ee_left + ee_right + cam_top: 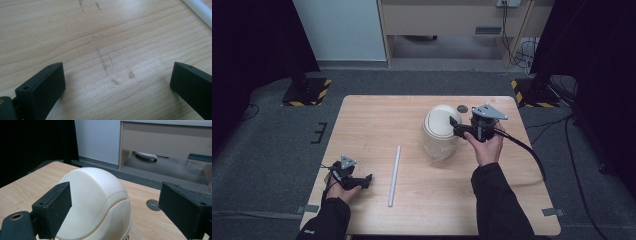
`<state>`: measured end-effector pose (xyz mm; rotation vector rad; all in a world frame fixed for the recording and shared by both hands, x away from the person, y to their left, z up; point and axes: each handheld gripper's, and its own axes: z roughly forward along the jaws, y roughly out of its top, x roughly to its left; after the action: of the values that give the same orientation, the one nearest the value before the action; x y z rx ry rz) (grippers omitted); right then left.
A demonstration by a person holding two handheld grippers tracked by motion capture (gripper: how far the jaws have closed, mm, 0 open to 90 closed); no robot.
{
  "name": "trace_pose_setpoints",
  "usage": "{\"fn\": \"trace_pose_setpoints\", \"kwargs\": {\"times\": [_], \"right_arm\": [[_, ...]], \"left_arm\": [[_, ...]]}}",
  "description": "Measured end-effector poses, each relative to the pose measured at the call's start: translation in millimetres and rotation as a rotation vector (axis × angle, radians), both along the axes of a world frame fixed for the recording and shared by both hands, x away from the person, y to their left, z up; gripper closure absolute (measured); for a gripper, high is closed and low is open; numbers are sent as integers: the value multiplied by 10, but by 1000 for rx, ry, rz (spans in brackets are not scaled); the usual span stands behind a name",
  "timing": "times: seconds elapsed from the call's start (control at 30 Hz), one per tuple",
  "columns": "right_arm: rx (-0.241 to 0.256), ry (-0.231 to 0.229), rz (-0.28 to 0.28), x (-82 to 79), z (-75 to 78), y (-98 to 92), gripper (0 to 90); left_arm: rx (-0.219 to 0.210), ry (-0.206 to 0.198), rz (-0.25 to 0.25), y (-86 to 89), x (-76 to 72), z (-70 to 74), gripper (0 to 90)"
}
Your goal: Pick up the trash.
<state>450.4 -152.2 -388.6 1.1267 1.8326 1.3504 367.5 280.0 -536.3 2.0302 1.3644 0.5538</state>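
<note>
While resting low at the near left corner of the wooden surface [422, 205], lying with the left tongs [362, 181] spread wide over bare wood and pinching nothing, just beside the white tube [394, 175] stretched out to their right. Farther in and to the right, hovering with the right tongs [115, 207] spread apart at the cream domed container [439, 132], one jaw standing on each side of its rounded top in the right gripper view, not pressing on it. Sitting beyond, near the far edge, a small dark round disc [462, 108].
</note>
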Motion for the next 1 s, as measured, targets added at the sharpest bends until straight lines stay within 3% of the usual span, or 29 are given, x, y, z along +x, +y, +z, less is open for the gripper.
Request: {"fn": "trace_pose_setpoints", "kwargs": {"times": [0.67,1.0], "right_arm": [[-87,43,-17,94,-224,164,121],[-139,119,-13,139,-303,192,123]], "left_arm": [[0,0,0,0,0,0,0],[0,0,0,0,0,0,0]]}}
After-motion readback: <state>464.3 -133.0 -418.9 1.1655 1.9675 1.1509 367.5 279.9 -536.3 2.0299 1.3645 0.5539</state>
